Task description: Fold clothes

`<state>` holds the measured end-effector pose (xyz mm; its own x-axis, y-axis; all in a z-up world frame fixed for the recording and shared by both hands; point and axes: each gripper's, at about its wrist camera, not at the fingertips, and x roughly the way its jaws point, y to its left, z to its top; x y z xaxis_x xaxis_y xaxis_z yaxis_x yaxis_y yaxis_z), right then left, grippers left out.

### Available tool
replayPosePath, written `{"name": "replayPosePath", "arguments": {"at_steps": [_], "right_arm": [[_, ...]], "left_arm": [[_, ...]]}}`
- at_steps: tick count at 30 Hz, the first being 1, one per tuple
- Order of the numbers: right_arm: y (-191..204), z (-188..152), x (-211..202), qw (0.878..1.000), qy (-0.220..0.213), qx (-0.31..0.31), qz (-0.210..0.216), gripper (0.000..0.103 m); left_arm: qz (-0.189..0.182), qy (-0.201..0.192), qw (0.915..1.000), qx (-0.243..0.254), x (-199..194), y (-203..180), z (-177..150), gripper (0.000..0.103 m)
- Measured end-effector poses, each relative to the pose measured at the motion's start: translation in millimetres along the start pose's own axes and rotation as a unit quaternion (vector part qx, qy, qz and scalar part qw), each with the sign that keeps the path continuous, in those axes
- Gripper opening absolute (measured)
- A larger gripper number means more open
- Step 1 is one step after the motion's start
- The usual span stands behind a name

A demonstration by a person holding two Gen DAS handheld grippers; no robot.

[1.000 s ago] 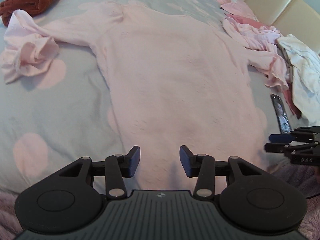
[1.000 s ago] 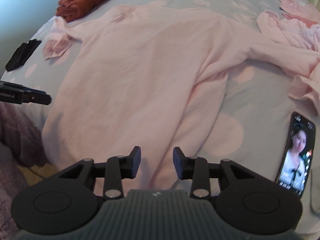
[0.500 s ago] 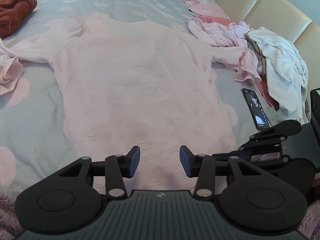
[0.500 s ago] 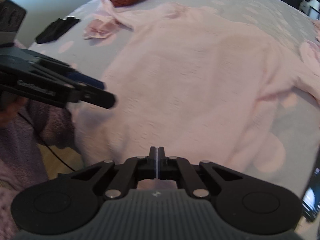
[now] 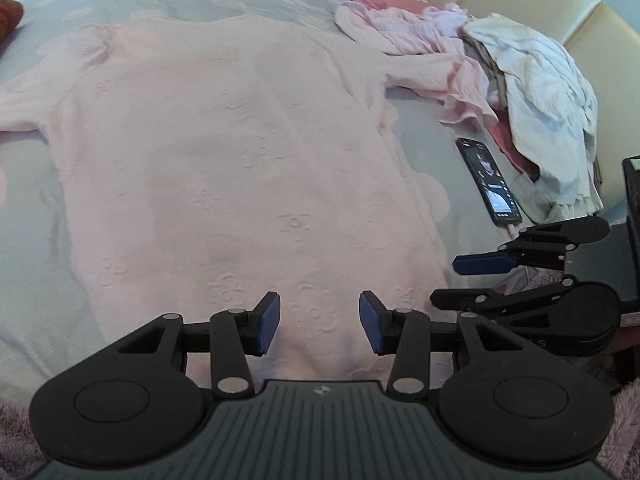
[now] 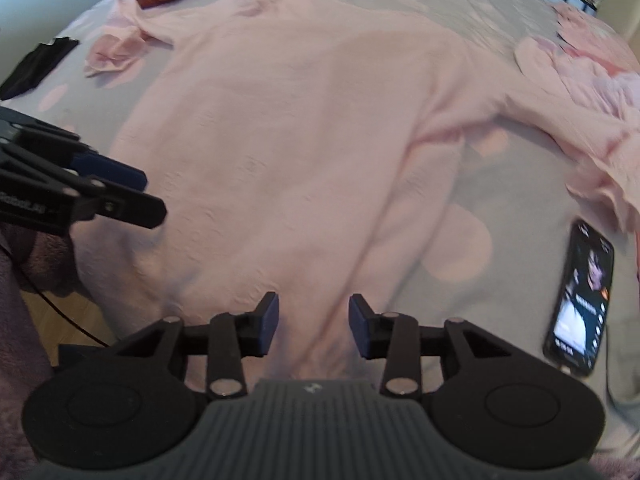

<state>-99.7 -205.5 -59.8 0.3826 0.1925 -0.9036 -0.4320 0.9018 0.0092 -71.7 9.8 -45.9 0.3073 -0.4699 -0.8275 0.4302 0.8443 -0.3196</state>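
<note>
Hovering both grippers at the pink top's hem

Your right gripper [image 6: 313, 330], pinched together half a second ago, now stands with jaws apart and empty; your left gripper [image 5: 319, 323] is likewise spread over the hem. So nothing is gripped for a fold. The pink top [image 5: 224, 152] lies flat on the dotted bedspread [image 5: 36, 240], sleeves out toward 9 and 2 o'clock, phone [image 5: 489, 179] at 3.
</note>
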Motion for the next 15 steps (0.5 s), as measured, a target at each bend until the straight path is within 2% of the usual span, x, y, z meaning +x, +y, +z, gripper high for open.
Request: {"name": "replayPosePath", "arguments": {"at_steps": [1, 3, 5, 6, 13, 15], "right_arm": [[1.0, -0.8, 1.8, 1.0, 0.004, -0.003, 0.006, 0.038], [4.5, -1.7, 5.2, 1.0, 0.012, -0.014, 0.016, 0.014], [11.3, -0.6, 9.3, 0.999, 0.017, -0.029, 0.023, 0.01], [14.8, 0.0, 11.5, 0.999, 0.02, -0.036, 0.027, 0.005], [23.2, 4.8, 7.6, 0.996, 0.014, -0.052, 0.069, 0.004], [25.4, 6.2, 6.3, 0.995, 0.013, -0.056, 0.081, 0.007]], "left_arm": [[-0.003, 0.0, 1.0, 0.003, 0.8, -1.9, 0.9, 0.041], [-0.008, 0.001, 0.9999, 0.006, 2.1, -4.2, 2.3, 0.041], [-0.009, 0.002, 0.9999, 0.008, 3.0, -5.0, 2.8, 0.041], [-0.009, 0.003, 0.9999, 0.008, 3.5, -4.9, 2.5, 0.041], [-0.005, 0.0, 0.9999, -0.011, 3.8, 1.3, 4.8, 0.041], [-0.011, 0.001, 0.9998, -0.014, 4.7, 2.9, 5.6, 0.042]]}}
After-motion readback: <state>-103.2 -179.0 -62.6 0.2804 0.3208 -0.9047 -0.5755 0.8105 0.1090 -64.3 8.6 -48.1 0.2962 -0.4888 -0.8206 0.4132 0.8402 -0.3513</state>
